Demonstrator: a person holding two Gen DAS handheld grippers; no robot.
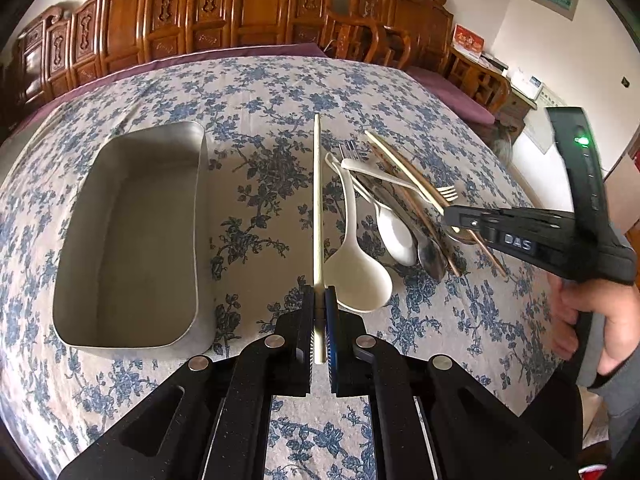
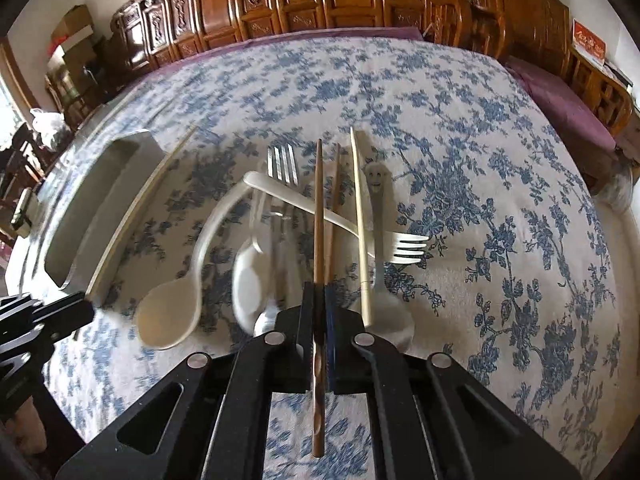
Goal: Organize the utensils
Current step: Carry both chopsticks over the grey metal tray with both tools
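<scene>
One floral tablecloth [image 1: 280,92] — carved wooden chairs [image 1: 208,12], seemingly.

Four chopsticks [image 2: 319,208], two forks [image 2: 283,166], one tray [image 1: 128,236]

1. The left gripper [image 1: 320,300] is angled steeply downward, its jaws clamped on a pale chopstick [image 1: 317,200].
2. The right gripper [image 2: 319,304] is likewise pitched down, jaws closed on a brown chopstick [image 2: 319,216].
3. The right gripper's handle is wrapped by a hand [image 1: 588,316].

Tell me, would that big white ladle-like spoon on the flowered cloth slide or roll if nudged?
The big white spoon looks smooth, so it would probably slide. Its curved handle likely lets it rock or pivot on the bowl rather than roll. It seems light plastic, though that is hard to confirm.
</scene>
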